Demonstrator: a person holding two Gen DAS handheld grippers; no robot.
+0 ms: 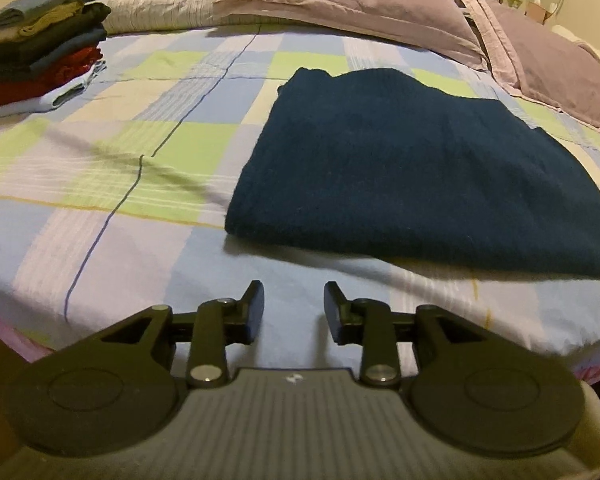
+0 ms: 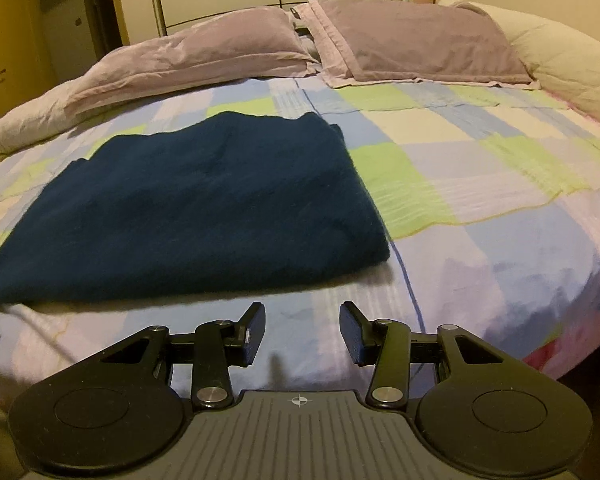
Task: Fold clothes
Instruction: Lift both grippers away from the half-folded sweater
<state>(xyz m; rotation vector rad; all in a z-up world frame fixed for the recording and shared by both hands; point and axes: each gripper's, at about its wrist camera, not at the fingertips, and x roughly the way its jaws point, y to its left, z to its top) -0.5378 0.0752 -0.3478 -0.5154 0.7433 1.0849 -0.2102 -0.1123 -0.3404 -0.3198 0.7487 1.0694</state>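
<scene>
— What does your left side see?
— My left gripper [image 1: 293, 306] hangs spread and empty over the bedspread [image 1: 140, 208]; the folded navy sweater [image 1: 412, 176] lies just beyond, with stacked clothes [image 1: 44, 44] far left.
— And the right?
— My right gripper [image 2: 302, 330] is spread too, gripping nothing, with the sweater ahead to the left.

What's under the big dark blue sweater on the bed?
The dark blue sweater lies folded flat on the checked bedspread. Only that cover shows around its edges; whatever is directly beneath is hidden.
</scene>
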